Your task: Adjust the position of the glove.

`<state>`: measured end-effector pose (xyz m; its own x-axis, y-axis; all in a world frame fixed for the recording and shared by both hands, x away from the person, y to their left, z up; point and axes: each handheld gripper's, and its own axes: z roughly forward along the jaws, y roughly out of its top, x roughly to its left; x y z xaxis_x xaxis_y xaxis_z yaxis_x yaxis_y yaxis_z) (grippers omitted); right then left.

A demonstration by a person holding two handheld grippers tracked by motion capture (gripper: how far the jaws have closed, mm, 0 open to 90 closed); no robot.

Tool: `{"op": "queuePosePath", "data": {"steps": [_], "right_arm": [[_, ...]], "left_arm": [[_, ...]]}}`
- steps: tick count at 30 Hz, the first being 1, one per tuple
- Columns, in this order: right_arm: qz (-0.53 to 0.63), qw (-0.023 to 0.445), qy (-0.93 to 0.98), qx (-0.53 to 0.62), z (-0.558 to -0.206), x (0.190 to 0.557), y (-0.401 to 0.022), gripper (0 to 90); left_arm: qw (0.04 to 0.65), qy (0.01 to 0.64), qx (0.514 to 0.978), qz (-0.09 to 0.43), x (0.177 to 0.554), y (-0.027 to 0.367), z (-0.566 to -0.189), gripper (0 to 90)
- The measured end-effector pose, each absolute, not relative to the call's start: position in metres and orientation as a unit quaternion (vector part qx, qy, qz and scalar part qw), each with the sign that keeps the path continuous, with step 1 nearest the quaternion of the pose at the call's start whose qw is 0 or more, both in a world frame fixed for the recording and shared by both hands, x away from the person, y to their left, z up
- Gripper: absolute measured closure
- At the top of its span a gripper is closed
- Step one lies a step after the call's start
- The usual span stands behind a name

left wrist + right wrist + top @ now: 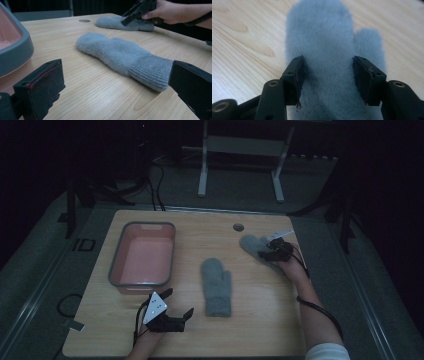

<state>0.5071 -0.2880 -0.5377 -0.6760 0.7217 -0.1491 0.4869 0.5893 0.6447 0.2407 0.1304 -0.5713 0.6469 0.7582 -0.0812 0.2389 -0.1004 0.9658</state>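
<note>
**Right gripper on the far mitten**

The far grey mitten (256, 247) lies at the tabletop's (200, 330) right rear, the right gripper (274, 251) pressed into its pile, half closed. Two mittens, one pink basin (142, 255). The left gripper (172, 312) is open. The room is dark.
</note>
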Motion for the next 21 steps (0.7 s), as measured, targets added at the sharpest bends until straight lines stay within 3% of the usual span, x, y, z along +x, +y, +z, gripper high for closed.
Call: {"op": "queuePosePath", "data": {"steps": [10, 21], "right_arm": [[0.307, 0.221, 0.848, 0.372, -0.546, 0.498, -0.290, 70.4], [0.315, 0.233, 0.820, 0.417, -0.536, 0.485, -0.285, 79.6]], "left_arm": [[0.570, 0.354, 0.706, 0.227, 0.240, 0.130, -0.571, 0.6], [0.572, 0.355, 0.704, 0.226, 0.241, 0.131, -0.571, 0.6]]}}
